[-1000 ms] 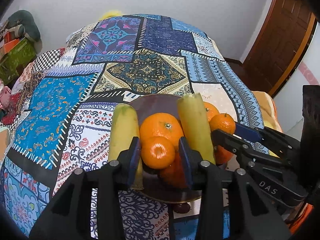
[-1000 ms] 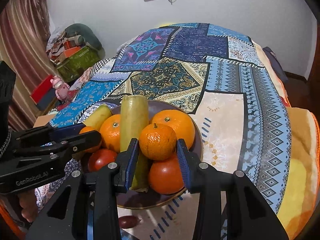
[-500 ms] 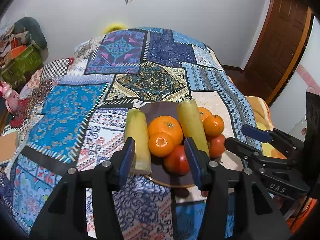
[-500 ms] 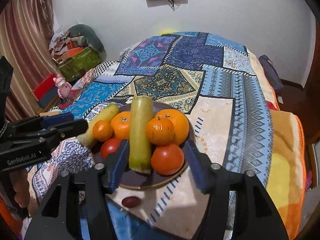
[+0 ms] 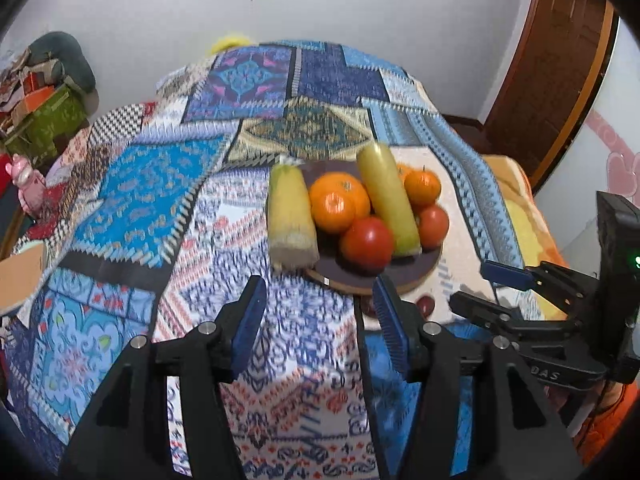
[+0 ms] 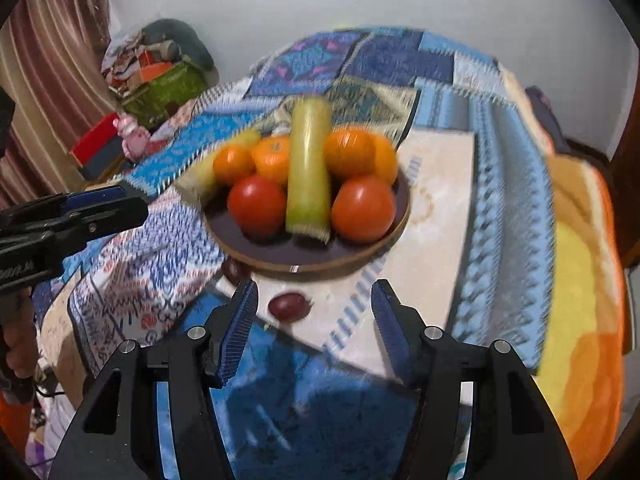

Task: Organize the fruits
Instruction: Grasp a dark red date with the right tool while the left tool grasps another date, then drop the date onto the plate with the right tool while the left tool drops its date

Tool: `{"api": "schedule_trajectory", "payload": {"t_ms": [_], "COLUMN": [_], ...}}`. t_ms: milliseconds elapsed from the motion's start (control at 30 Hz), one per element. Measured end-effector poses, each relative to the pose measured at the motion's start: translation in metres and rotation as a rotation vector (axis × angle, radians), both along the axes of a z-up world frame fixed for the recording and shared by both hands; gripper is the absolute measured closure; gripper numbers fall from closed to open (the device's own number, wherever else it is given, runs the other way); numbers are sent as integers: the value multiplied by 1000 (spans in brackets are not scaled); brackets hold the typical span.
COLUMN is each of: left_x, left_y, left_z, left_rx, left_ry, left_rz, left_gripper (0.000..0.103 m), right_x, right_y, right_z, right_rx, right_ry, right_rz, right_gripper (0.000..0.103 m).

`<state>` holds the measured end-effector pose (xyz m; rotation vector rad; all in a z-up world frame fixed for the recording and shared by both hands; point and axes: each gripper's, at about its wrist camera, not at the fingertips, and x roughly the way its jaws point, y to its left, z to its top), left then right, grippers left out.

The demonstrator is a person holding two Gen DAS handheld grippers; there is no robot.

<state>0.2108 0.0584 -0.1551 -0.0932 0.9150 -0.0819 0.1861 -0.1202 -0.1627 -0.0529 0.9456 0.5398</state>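
Observation:
A dark round plate (image 5: 404,270) (image 6: 304,258) on the patterned bedspread holds oranges (image 5: 339,202) (image 6: 350,154), two red tomatoes (image 5: 367,242) (image 6: 362,208) and two yellow-green corn cobs (image 5: 386,198) (image 6: 308,168). One cob (image 5: 290,216) lies at the plate's left edge. A small dark red fruit (image 6: 289,306) lies on the cloth in front of the plate. My left gripper (image 5: 320,316) is open and empty, short of the plate. My right gripper (image 6: 314,318) is open and empty, just behind the small fruit.
The plate sits near the bed's near right corner; an orange-yellow blanket (image 6: 580,280) hangs over the right side. Boxes and clutter (image 5: 44,108) stand at the left wall, a wooden door (image 5: 552,60) at the right. A second small dark fruit (image 6: 232,269) lies by the plate's rim.
Both grippers have opened, let go of the oranges they were around, and pulled back from the plate. The fruit stays piled on the plate.

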Motion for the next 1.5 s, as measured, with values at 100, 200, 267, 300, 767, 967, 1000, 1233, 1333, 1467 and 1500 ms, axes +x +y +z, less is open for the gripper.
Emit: {"api": "schedule_trajectory", "payload": {"t_ms": [100,200,267,300,767,967,1000,1233,1333,1467,1500], "left_x": [-7,-11,-12,-11,12,26,28,40,40,34,32], "left_y": [-2,-5,-9,-11,-41,-52,-55,-66,-65,-60,-58], "left_z": [-11,-20,-25,-27,-43,-56,-57,-64,-64,-61,-59], "left_rx": [-6,-3,5,10,48,79,94,131,120,101,95], "left_ry": [26,51,64,69,110,146,148,164,160,154,151], "left_rz": [-10,-22,-32,-38,-117,-122,-130,-148,-143,-130,-125], "left_gripper": [48,48,48,48,55,61,61,75,77,78,78], "right_x": [1,3,5,5,-2,-3,-3,0,-1,-1,-1], "right_y": [6,14,19,21,5,-11,-14,-22,-21,-18,-16], "right_z": [-9,-15,-19,-20,-21,-15,-14,-12,-11,-9,-8], "right_rx": [0,-13,-20,-24,20,32,40,78,85,89,91], "right_ry": [33,46,61,64,70,51,53,51,50,45,40], "right_rz": [10,28,43,49,65,57,57,47,51,58,60], "right_gripper": [49,54,58,60,79,78,78,78,78,78,78]}}
